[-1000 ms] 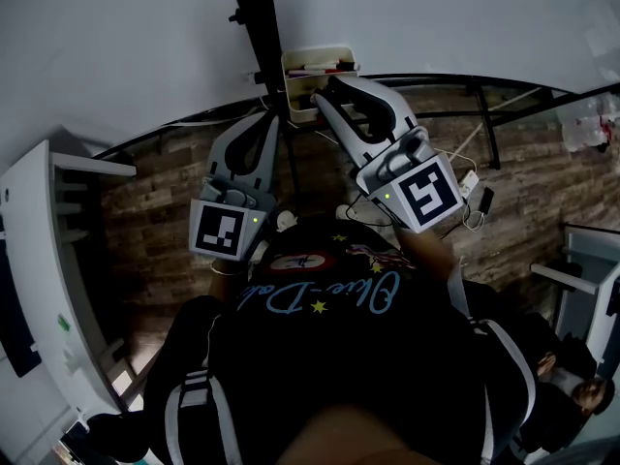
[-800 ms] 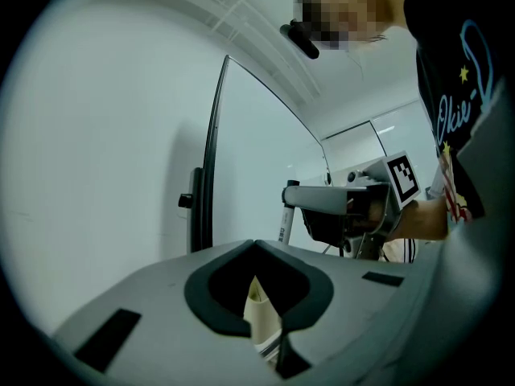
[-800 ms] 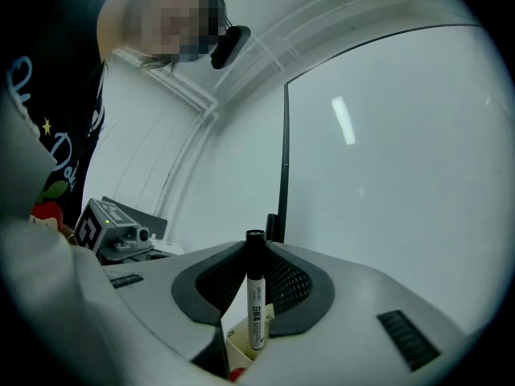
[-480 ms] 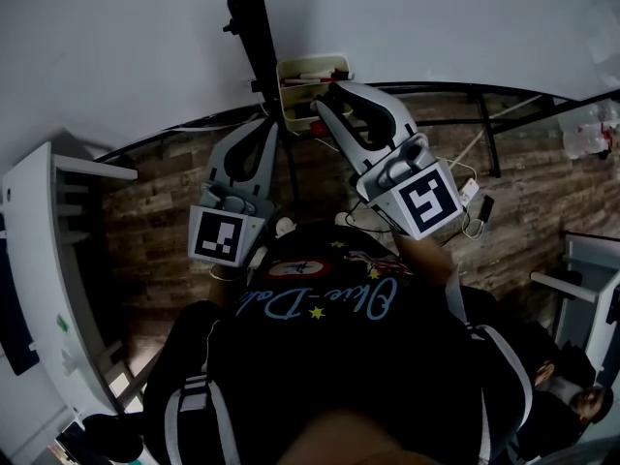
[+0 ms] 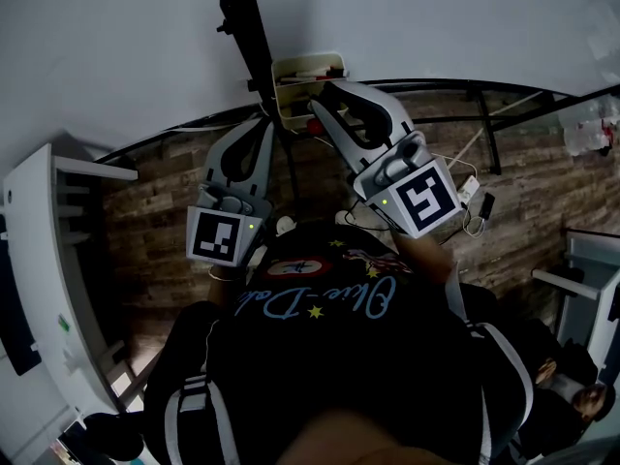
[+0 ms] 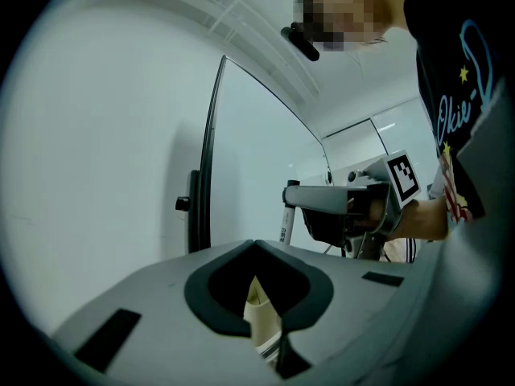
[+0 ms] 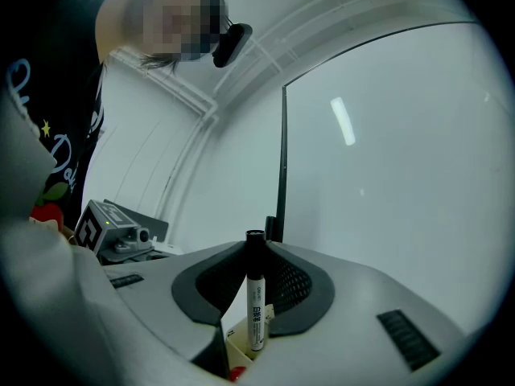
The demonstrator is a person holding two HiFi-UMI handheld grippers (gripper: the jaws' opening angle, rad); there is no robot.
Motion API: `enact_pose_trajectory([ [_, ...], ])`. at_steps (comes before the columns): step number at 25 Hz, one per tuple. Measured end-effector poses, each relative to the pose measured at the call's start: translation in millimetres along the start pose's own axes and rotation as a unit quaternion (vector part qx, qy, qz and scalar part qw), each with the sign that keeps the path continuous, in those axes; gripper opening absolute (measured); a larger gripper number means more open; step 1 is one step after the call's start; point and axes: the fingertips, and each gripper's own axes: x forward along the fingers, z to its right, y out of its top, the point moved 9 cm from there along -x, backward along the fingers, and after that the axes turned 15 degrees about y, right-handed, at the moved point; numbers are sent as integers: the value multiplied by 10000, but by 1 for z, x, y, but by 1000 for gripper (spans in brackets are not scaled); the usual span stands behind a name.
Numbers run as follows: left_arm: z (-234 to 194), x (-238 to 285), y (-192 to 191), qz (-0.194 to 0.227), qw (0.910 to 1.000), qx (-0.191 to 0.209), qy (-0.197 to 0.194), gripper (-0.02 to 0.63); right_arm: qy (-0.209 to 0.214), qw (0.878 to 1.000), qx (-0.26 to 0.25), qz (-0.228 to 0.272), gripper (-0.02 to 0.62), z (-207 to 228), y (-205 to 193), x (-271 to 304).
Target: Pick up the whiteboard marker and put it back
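**Whiteboard** (image 5: 436,17). Large pale panel, ahead of and beyond both sets of fingertips. A dark frame edge runs upright past them.

**Holder** (image 5: 287,90). Cream open-topped box fixed at the board's lower edge.
- It sits directly under the right fingertips, and ahead of and a little right of the left ones.
- Contents: a red item (image 7: 235,372) low inside, kind not readable, and the marker's lower end at or just inside the mouth.
- Whether that end touches the bottom cannot be told.

**Right gripper** (image 5: 320,110). Fingers closed narrow on the marker, clamping it near its upper part. This is the nearer and working gripper, poised right over the holder.

**Left gripper** (image 6: 256,244).
- Tips pressed together, with nothing gripped.
- The cream holder only shows through the opening behind the pads.
- It is held just beside the holder and takes no part.

**Marker** (image 7: 256,304). White barrel with a black end.
- It is held in the right fingers with its long axis upright, crossing the line on which the jaws close.
- The black end stands just past the fingertips and the printed barrel hangs below them into the holder's mouth.
- Judgement: the put-back is nearly done. What remains is a short straight drop along the marker's own axis, then spreading the fingers. A tilt could catch the barrel on the holder's rim.
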Motion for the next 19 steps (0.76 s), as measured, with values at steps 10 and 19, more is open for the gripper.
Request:
enact_pose_trajectory([
  [10, 3, -4, 1, -7, 10000, 24, -7, -11, -19, 10000, -4, -9, 72, -3, 1, -4],
  [19, 6, -9, 1, -13, 10000, -33, -7, -11, -72, 10000, 28, 23, 72, -8, 2, -6],
])
